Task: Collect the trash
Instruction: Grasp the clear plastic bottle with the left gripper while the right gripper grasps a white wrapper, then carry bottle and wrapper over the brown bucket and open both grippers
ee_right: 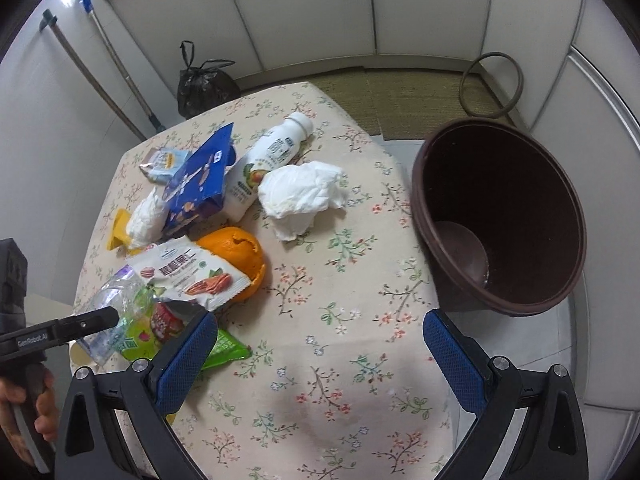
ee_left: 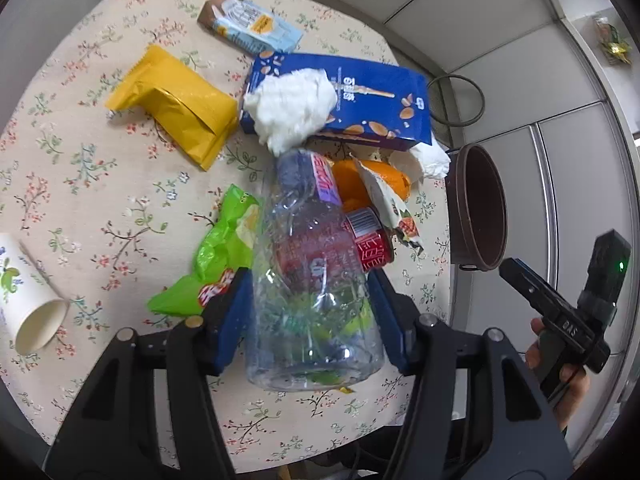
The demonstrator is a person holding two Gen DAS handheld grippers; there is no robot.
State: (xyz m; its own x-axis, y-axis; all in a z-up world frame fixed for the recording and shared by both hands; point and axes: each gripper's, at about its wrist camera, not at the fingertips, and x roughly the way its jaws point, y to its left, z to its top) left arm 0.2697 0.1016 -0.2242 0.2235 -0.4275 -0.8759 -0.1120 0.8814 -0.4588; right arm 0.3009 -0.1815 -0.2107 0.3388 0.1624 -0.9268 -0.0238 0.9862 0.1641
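Clear plastic bottle (ee_left: 316, 292) sits pinched between our left gripper (ee_left: 308, 304) jaws; we squeeze gently, lift straight. Right gripper (ee_right: 320, 356) jaws spread, empty.

Even, soft indoor light (fisheye-bent, dark-cornered edges), slightly soft focus.
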